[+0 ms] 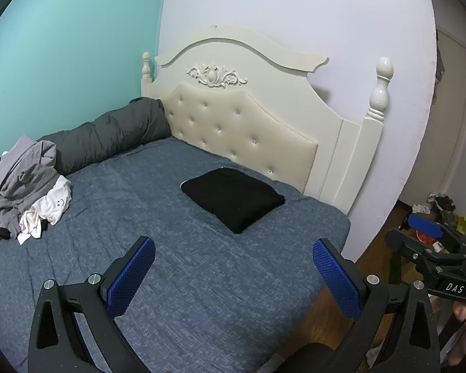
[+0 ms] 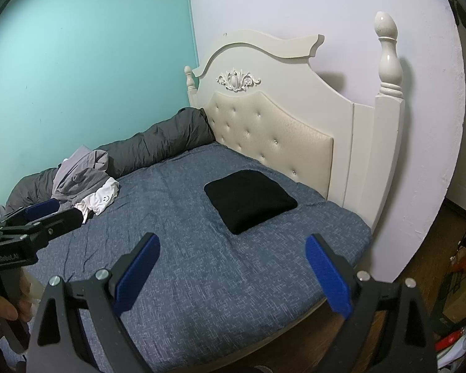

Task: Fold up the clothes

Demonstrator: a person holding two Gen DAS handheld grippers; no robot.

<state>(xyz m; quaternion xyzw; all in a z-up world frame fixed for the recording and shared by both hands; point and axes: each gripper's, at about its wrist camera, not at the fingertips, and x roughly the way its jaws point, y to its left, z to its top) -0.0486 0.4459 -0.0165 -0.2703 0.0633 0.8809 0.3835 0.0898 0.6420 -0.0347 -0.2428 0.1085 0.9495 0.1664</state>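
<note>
We hold the left tool and the right tool spread wide and empty above the foot of the bed with the blue-grey textured cover. A folded black garment lies near the headboard edge; a crumpled heap of grey and white clothes sits at the wall-side edge.

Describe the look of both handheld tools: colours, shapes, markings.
Both match: black angular frames with triangular cut-outs, silver round bolts and blue textured pads. The left tool carries white lettering, blurred in the right wrist view; the right tool carries white "DAS" in the left wrist view.
</note>
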